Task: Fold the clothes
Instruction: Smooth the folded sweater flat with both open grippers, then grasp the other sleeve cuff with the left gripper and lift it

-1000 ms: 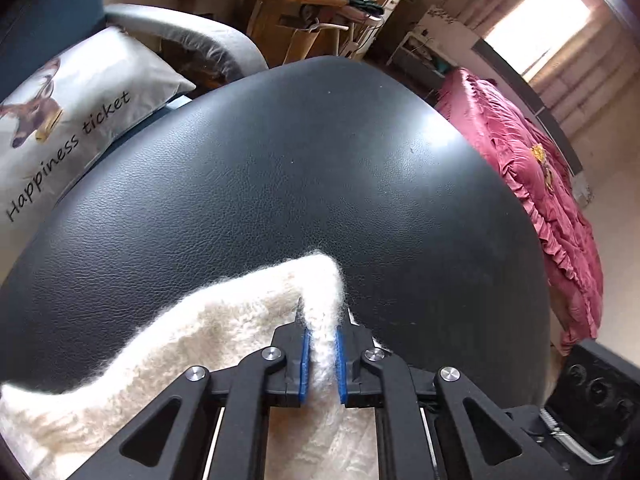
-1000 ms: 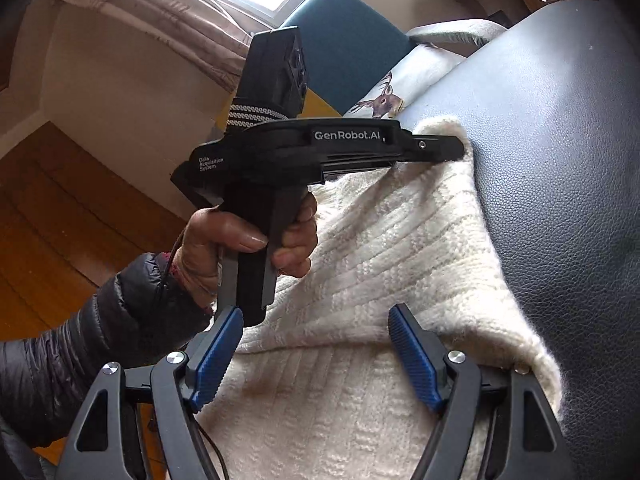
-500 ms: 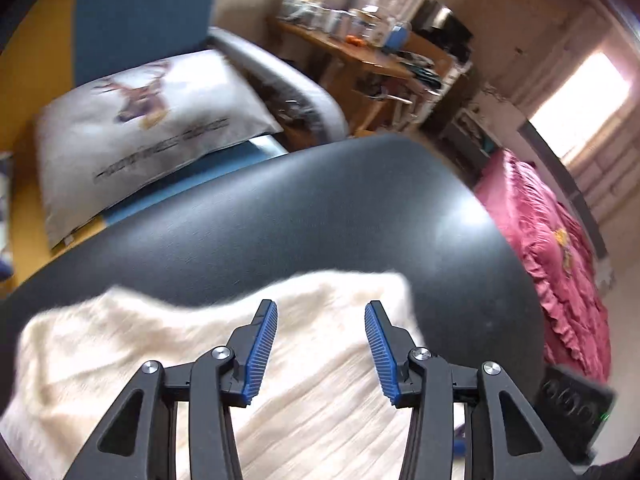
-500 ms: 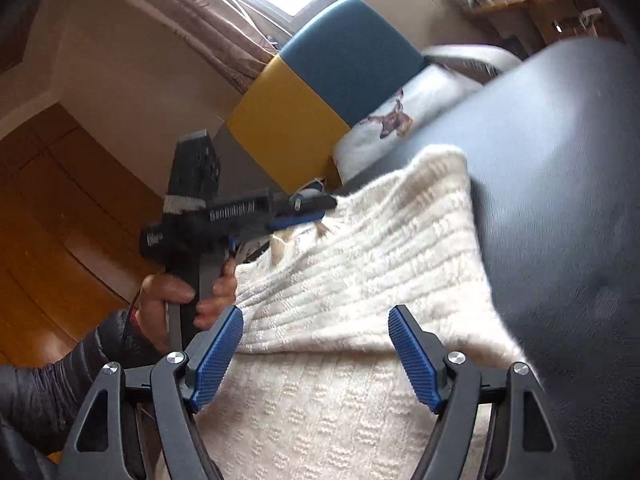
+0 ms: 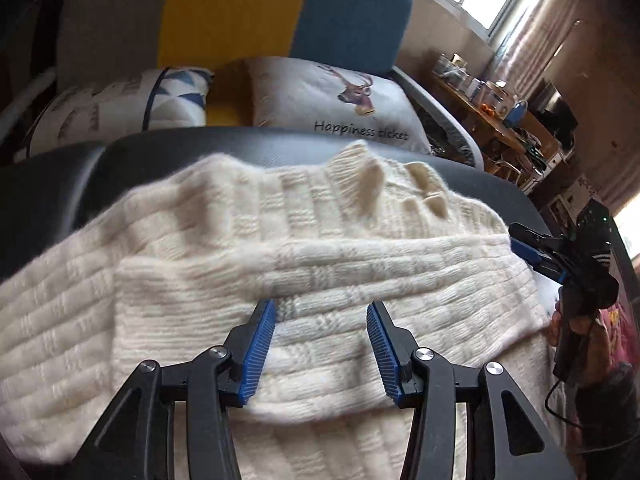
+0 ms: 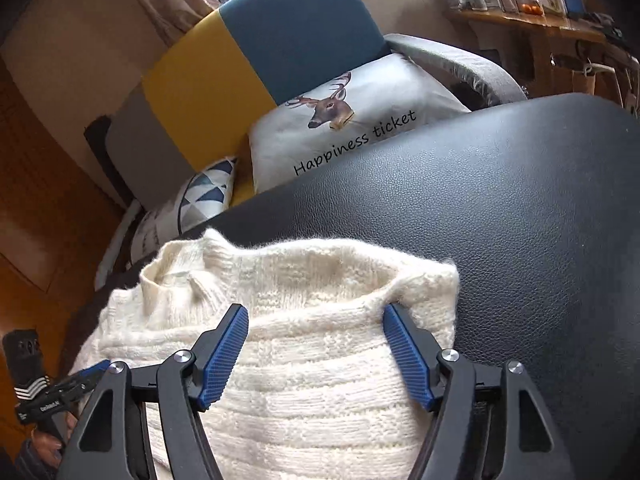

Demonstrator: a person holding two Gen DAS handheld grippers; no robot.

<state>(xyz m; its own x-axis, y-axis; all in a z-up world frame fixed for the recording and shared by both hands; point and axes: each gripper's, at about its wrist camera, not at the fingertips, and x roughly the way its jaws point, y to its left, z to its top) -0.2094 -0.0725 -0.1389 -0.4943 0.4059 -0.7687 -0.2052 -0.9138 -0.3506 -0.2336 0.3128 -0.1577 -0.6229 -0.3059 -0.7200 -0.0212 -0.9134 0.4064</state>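
In the left wrist view, the left hand-held gripper (image 5: 322,312) hangs over a cream-white, chunky ribbed knit sweater (image 5: 224,264) spread across a black leather-look surface (image 5: 52,184). Its blue ribbed pads (image 5: 260,354) stand moderately apart with nothing pinched between them; only the flat knit lies below. A folded band of the sweater runs across just ahead of the fingertips. At the right edge, the right hand-held gripper (image 5: 528,250) reaches toward the sweater's edge, carried by a person's hand (image 5: 560,328). Beyond the surface a white cushion printed with a deer and "Happiness ticket" (image 5: 332,104) leans on a yellow and teal sofa back (image 5: 288,12). In the right wrist view, the right hand-held gripper (image 6: 316,314) has wide jaws that are closing, straddling the folded sweater (image 6: 304,360) near its corner; the pads (image 6: 408,356) are not pressing on the knit. The sweater's ribbed collar (image 6: 176,268) lies to the left, bare black surface (image 6: 500,220) to the right. The left hand-held gripper (image 6: 98,366) shows at the lower left edge.
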